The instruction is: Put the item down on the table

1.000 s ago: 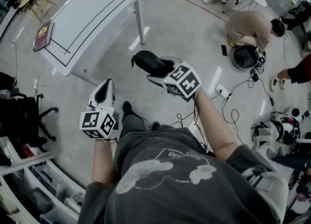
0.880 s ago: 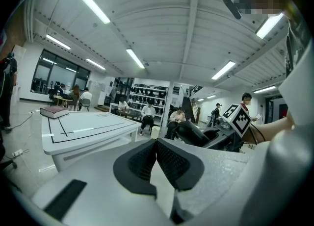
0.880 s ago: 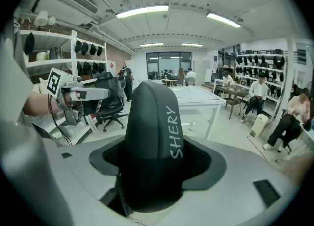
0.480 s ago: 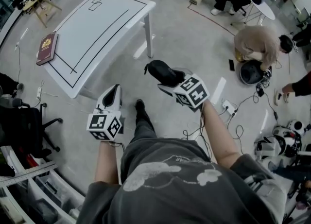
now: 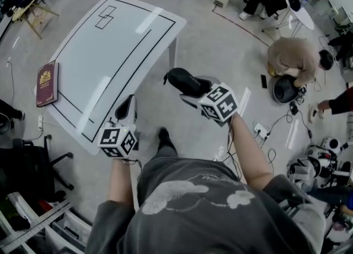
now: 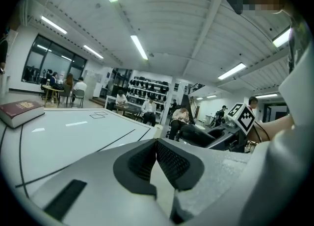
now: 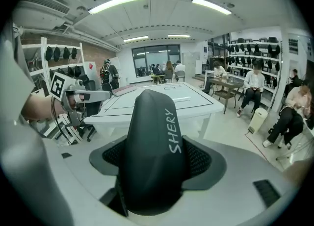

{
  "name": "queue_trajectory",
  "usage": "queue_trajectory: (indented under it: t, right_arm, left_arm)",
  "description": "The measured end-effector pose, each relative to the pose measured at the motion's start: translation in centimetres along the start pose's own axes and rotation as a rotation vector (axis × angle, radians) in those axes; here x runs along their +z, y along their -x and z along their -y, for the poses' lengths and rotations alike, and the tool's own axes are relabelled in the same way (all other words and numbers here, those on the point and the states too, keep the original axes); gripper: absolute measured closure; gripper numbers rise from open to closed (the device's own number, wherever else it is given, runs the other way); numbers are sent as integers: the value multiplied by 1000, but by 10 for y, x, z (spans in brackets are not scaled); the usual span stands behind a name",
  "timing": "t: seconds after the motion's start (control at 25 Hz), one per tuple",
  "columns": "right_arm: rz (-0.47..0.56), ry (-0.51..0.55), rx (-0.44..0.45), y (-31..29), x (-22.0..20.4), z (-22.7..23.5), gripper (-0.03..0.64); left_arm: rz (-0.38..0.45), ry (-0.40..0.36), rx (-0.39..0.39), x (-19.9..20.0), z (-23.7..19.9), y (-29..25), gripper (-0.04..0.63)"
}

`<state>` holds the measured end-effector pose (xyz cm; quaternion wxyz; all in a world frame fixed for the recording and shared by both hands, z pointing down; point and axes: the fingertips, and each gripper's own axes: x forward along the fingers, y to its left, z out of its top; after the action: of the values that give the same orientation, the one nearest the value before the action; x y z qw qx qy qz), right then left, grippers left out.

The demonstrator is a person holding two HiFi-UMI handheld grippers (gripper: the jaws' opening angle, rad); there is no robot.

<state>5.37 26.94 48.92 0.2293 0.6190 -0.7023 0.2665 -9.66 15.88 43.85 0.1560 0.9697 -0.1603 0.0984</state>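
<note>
A black oblong case (image 5: 182,80) with white lettering sits between the jaws of my right gripper (image 5: 192,86), which is shut on it in the air to the right of the white table (image 5: 110,54). In the right gripper view the case (image 7: 152,137) fills the gap between the pads, with the table (image 7: 162,100) beyond it. My left gripper (image 5: 128,104) is at the table's near edge, shut with nothing in it. In the left gripper view its pads (image 6: 169,163) meet, and the tabletop (image 6: 64,137) spreads out to the left.
A dark red book (image 5: 47,84) lies on the table's left end. A black office chair (image 5: 27,156) stands at the left, with storage racks (image 5: 33,225) below it. A crouching person (image 5: 292,52) and floor cables (image 5: 259,131) are at the right. Seated people are at the far right.
The table has drawn closer and lower in the head view. Both grippers have travelled toward it; the left one now reaches its near edge. The case stays gripped.
</note>
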Motion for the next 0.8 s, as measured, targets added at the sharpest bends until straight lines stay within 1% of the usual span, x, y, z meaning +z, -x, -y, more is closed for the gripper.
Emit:
queue_trajectory:
  t: [0.24,0.44,0.6,0.8]
  right_arm:
    - [-23,32,2,-63,61,34,291]
    - [-30,55,5,-110,104,52,291]
    - [-43,93,29,-139,128,58,291]
    - [-46,158,82,-179,160,71,291]
  left_arm:
    - [13,36,16,28,-71,-43,592]
    - [28,63,42,45,-122,-63,592]
    - [43,77,76,55,-152,-70,592]
    - [62,87,143,65,-182,-74,592]
